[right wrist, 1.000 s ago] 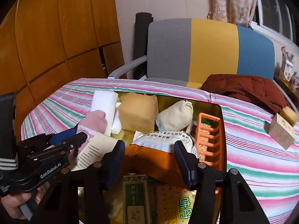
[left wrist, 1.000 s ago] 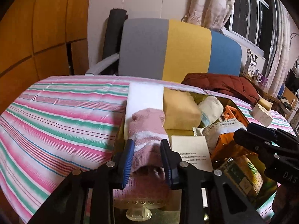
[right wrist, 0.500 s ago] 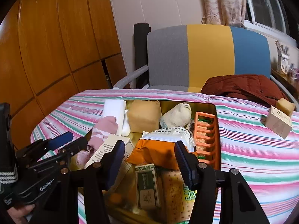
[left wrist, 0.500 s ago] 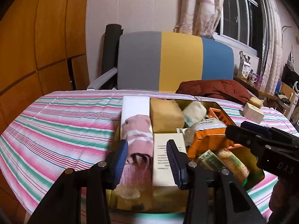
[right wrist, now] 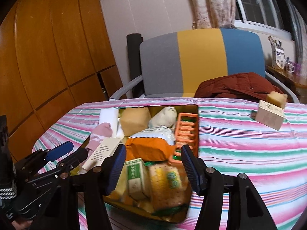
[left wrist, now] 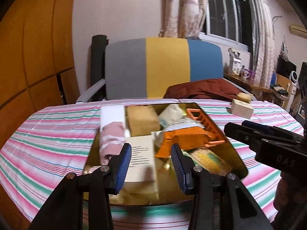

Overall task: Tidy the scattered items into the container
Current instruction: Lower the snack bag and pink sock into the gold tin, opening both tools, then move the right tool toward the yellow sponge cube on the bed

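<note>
A golden tray on the striped cloth holds a pink sock, a white printed box, an orange packet, an orange rack and snack packs. My left gripper hangs open over the tray's near edge, nothing between its pads. My right gripper hovers above the near snack packs; its jaws are opening and touch nothing. A cream box with a tan cube on it stands outside the tray, far right.
A grey, yellow and blue chair stands behind the table with a dark red jacket at the cloth's far edge. Wooden panels line the left wall. A cluttered desk is at the far right.
The left gripper let go of the pink sock, which now lies in the tray. Both grippers drew back and rose from the tray. The right jaws widened a little.
</note>
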{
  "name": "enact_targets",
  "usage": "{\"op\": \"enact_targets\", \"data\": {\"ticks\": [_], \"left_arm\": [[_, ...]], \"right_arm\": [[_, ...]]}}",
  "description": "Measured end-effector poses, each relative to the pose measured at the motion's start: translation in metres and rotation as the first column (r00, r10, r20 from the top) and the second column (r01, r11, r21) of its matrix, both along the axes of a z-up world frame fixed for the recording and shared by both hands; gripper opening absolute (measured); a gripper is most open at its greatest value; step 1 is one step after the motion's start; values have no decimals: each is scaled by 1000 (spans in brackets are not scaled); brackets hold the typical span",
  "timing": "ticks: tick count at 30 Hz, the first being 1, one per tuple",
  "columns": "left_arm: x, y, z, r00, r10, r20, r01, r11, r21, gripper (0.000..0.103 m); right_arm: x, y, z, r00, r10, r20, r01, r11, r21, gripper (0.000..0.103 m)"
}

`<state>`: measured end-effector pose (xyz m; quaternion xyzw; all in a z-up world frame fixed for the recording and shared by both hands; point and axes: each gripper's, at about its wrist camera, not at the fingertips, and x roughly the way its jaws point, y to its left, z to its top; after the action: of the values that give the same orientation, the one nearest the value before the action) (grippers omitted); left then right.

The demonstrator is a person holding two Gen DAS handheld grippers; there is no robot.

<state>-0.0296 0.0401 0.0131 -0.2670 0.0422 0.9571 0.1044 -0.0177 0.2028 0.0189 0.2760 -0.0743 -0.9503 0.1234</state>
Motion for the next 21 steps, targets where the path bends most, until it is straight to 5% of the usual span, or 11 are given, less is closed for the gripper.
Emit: {"op": "enact_targets", "data": {"ticks": [13,21], "left_arm": [[15,66,-2,987,-159,6,159,986,-43,44],[23,116,-5,958,-287,10,287,956,-56,44]], "right_arm": [[20,75,-18,987,-160,32,161,985,-60,62],[33,132,-32,957,-284,54,287,955,-68,63]]}}
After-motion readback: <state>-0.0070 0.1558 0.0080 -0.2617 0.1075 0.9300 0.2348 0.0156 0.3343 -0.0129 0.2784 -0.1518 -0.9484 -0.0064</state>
